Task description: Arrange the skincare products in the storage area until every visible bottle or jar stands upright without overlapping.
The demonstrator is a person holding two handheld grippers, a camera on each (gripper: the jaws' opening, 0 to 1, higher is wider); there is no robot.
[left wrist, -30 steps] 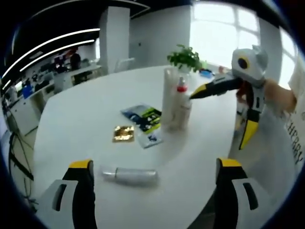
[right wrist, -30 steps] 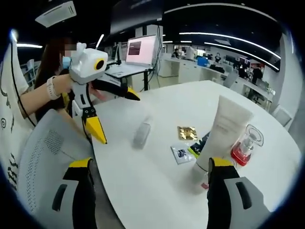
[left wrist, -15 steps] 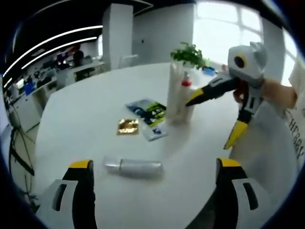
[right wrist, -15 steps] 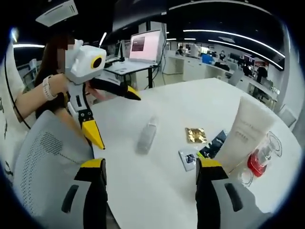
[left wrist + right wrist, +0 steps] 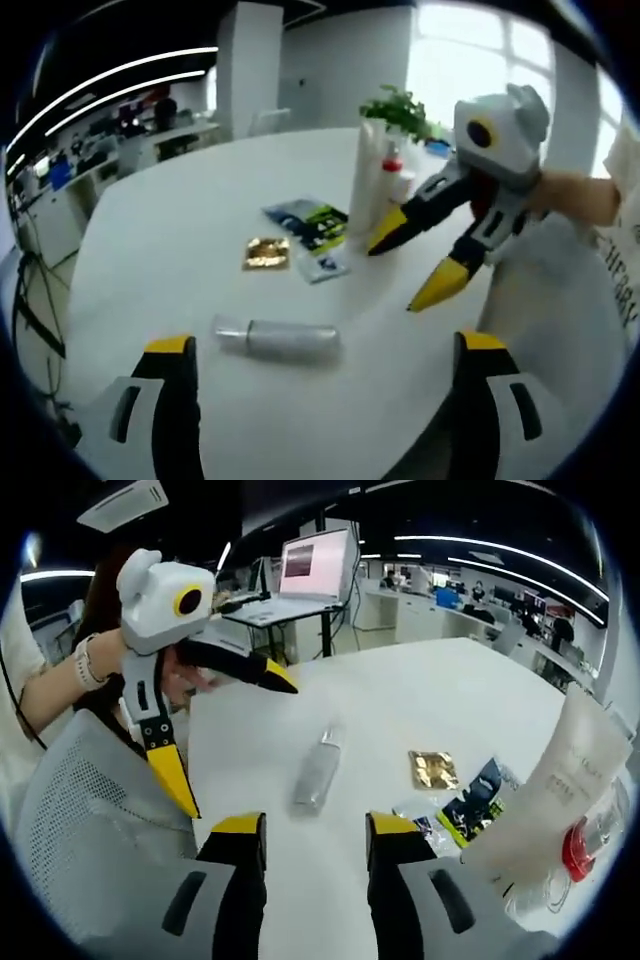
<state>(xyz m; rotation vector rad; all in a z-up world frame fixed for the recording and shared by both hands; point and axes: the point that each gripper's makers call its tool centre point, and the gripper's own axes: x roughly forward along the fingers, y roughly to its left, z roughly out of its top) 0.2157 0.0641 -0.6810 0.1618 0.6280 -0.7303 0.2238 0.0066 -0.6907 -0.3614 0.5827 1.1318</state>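
A potted plant (image 5: 398, 108) stands at the white table's (image 5: 180, 220) far edge. An open laptop (image 5: 312, 572) sits on a desk beyond the table. A gold sachet (image 5: 265, 253) lies flat on the table.

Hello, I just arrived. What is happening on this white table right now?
A person holds tongs in each hand over a white round table. A clear bottle lies on its side between the open left tongs, not gripped. The right tongs hang open, holding nothing, beside a tall white tube and a red-capped bottle, both standing upright. A gold sachet and printed packets lie flat nearby. The lying bottle is not yet stood up.
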